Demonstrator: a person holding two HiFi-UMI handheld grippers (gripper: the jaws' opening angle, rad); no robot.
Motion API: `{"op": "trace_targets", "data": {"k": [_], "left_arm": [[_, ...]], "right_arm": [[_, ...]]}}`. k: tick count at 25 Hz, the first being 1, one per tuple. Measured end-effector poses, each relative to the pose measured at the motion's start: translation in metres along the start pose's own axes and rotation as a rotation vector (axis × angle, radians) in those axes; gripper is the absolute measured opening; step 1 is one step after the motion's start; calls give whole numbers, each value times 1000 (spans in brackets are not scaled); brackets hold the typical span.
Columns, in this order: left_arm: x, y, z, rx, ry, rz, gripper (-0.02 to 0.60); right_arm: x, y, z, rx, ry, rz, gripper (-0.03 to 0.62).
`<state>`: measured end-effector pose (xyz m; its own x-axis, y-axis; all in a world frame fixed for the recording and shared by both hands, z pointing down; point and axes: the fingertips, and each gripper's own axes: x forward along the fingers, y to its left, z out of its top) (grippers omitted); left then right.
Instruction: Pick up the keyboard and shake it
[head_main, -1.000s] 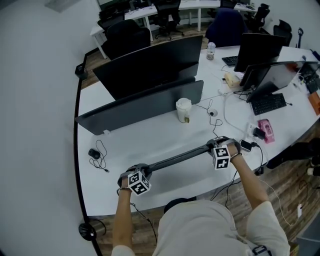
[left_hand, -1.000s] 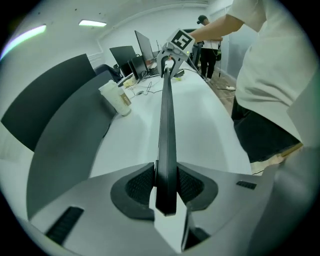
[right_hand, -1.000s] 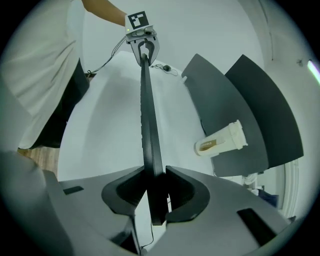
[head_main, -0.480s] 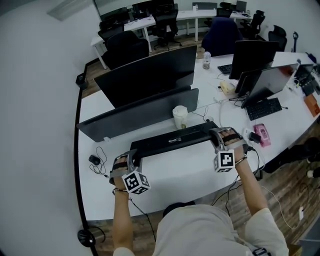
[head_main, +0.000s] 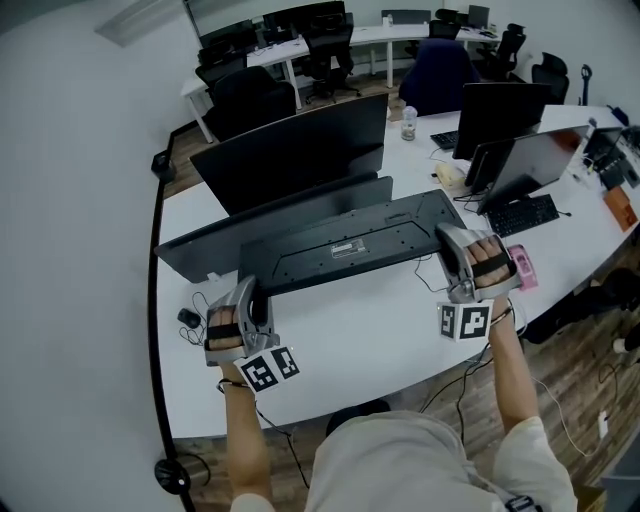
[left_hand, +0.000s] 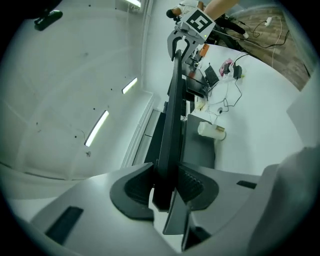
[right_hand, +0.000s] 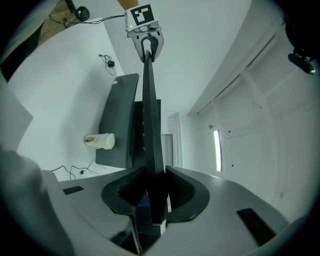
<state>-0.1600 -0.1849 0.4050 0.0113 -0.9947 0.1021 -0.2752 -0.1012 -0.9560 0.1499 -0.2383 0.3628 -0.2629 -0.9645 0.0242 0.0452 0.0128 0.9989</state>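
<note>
Two grips are in play, one at each short end of the keyboard (head_main: 345, 245), which is held up in the air above the white desk (head_main: 380, 345), in front of the dark monitor (head_main: 290, 150), and tipped so that its underside is turned toward the head camera. The left gripper (head_main: 258, 297) is clamped on the left end and the right gripper (head_main: 447, 242) on the right end; in each gripper view the jaws are seen drawn in to a narrow gap with the thin edge of the board pinched between the dark pads (left_hand: 192, 182). The board is read as black moulded plastic, long, flat and slim, matte, with a pale label in the middle of the underside. It's judged to be light and pretty stiff, since no sag is seen across the span between the two grips. The ends are probably the right place for it to be taken: the key side is left untouched and a shake can be steered from both sides. Smooth plastic on a thin edge could be slid out by a hard shake all the same, so a firm pinch is called for, and keycaps could be popped loose if it's overdone. A pale paper cup (right_hand: 100, 141) and some thin cables (right_hand: 75, 170) are seen on the desk below, well apart from the board.
</note>
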Motion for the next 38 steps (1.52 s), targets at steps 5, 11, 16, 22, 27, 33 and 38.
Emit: {"op": "trace_targets", "data": {"k": [5, 11, 16, 22, 27, 33, 38], "left_arm": [[-9, 15, 0, 19, 3, 35, 129], [-11, 1, -6, -8, 18, 12, 127], [-15, -25, -21, -97, 61, -6, 122], [-23, -56, -37, -197, 111, -31, 114], [-30, -74, -50, -220, 133, -41, 114], [-41, -88, -58, -245, 158, -50, 117], [-43, -88, -55, -253, 153, -45, 123]], "right_arm": [[-12, -11, 5, -4, 6, -44, 137], [-3, -8, 9, -69, -9, 12, 137], [6, -26, 26, -196, -48, 30, 138], [7, -62, 69, -352, -120, -12, 143], [15, -64, 90, -394, -143, 5, 146], [7, -68, 111, -445, -180, -8, 147], [4, -79, 115, -453, -187, -29, 152]]}}
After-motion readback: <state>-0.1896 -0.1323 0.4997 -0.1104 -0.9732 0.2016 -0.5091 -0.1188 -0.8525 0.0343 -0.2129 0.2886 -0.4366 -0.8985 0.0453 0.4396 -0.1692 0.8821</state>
